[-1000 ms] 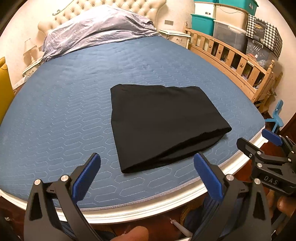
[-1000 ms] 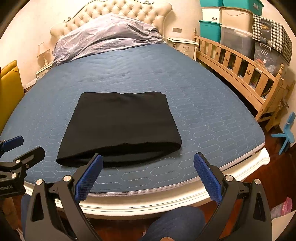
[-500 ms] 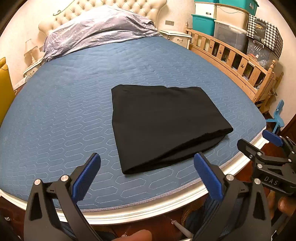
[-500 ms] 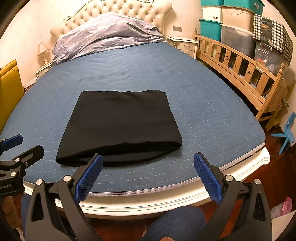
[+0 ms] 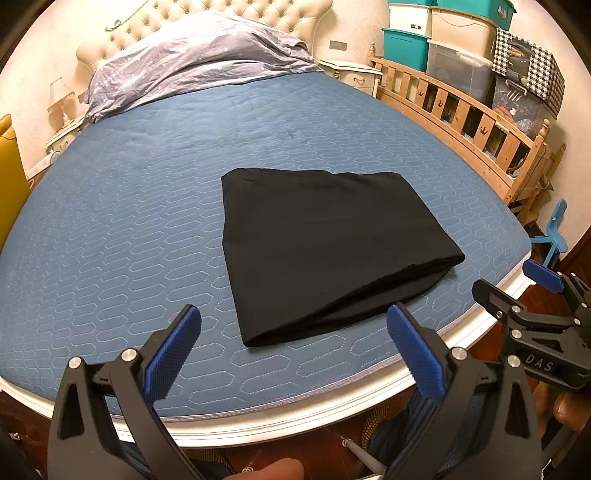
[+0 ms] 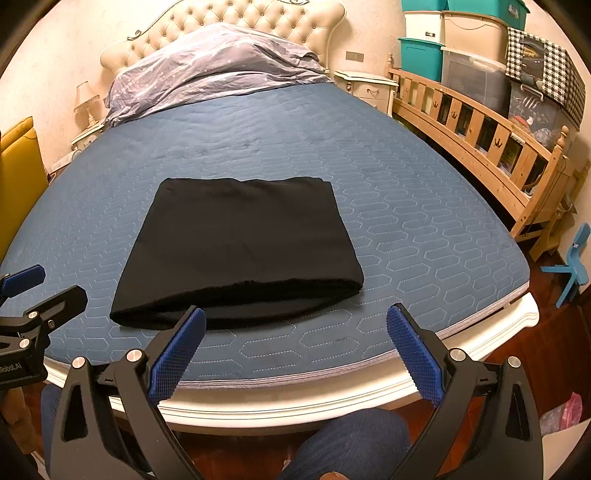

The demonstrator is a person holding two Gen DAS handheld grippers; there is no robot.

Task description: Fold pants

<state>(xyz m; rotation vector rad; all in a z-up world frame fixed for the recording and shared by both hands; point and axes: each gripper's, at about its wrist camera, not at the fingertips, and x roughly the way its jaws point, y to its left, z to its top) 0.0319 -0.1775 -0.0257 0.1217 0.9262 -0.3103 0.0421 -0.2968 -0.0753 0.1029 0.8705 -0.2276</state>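
Blue quilted mattress [image 5: 129,221] fills both views, white bed frame [image 6: 332,398] along the near edge. Grey duvet [image 5: 192,62] heaped at the far end against a tufted headboard [image 6: 229,22]. Wooden rail [image 6: 480,136] along the right, storage bins [image 5: 454,44] stacked behind it. Black pants [image 5: 325,243], folded into a flat rectangle, lie near the near edge, nothing on top. Left gripper [image 5: 291,347] and right gripper [image 6: 295,343] hover off the near edge, jaws wide apart, empty, clear of the cloth.
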